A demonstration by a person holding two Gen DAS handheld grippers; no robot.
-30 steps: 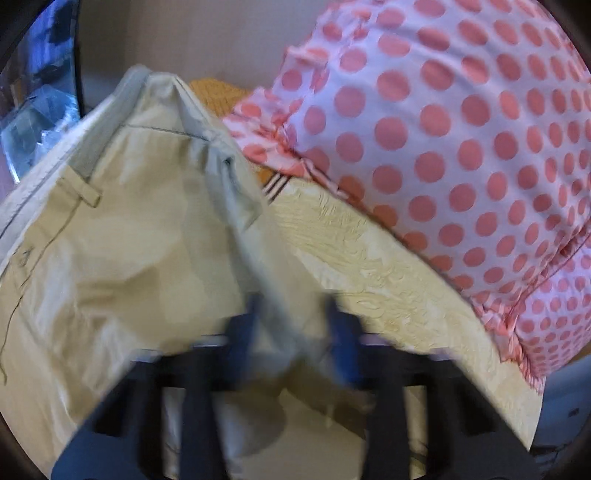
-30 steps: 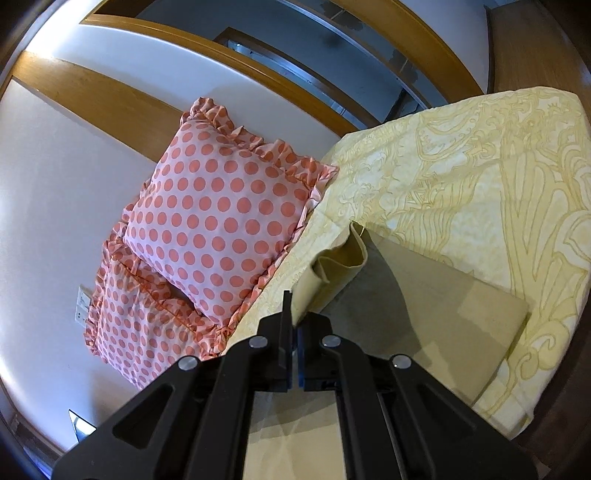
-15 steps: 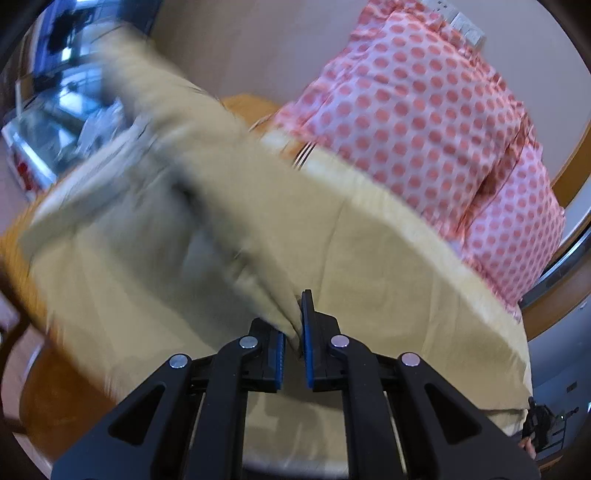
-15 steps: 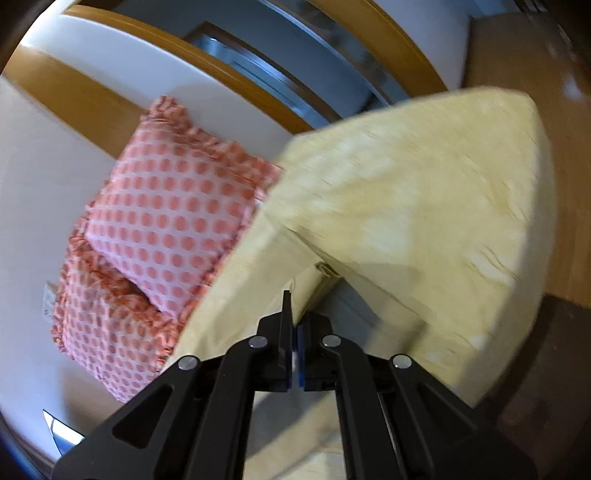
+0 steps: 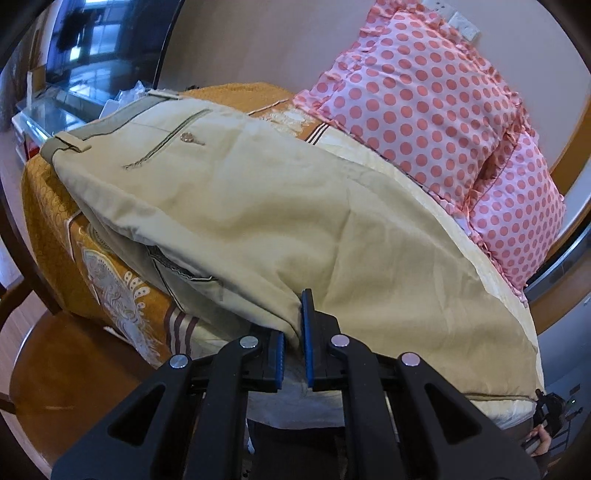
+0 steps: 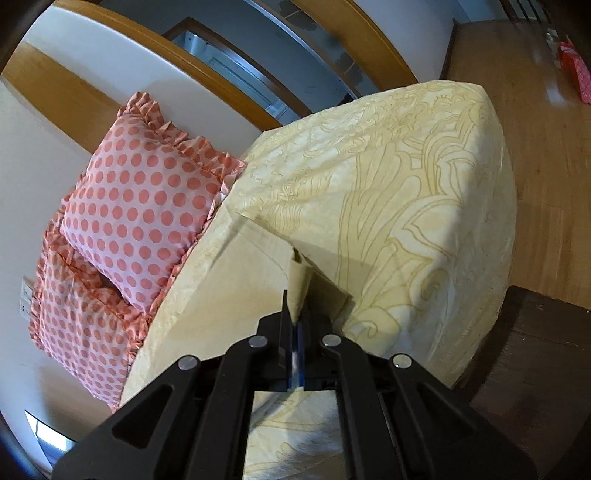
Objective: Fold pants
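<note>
Though searched for brands, labels or writing, left wrist view yields nothing readable. Left claw point(image 5: 293, 332), black with blue pads, nearly closed, pinching an edge of the beige cotton pants point(image 5: 258, 206) near the bottom centre. Pants spread wide over the bed, waistband end lying far from the claw, at upper left. One belt loop point(image 5: 72, 142), one welt pocket with a single round button point(image 5: 187, 138) showing there; a second pocket opening visible on the underlayer at lower left. Cloth draped over an orange patterned bedspread point(image 5: 99, 258) on the left and the pale yellow patterned bed cover point(image 5: 495, 306) on the right. Two pink pillows with coral polka dots and ruffled edges point(image 5: 417, 96), stacked against the wall at upper right, just beside the pants' far edge. One white wall socket plate point(image 5: 463, 26) above the pillows. Dark glass-fronted unit at upper left; brown wooden floor at lower left.

Right wrist view, again no legible text. Right claw point(image 6: 293, 328) closed tight on a narrow fold of the beige pants point(image 6: 299, 284), fabric standing up between the pads. More of the garment lying flat on the yellow cover point(image 6: 424, 184) just beyond. Same two dotted pillows point(image 6: 140, 218) at left, against a white wall with curved wooden trim. One socket plate at far left. Wooden floor at right, with a red object point(image 6: 576, 70) near the top corner, too small to identify.
</note>
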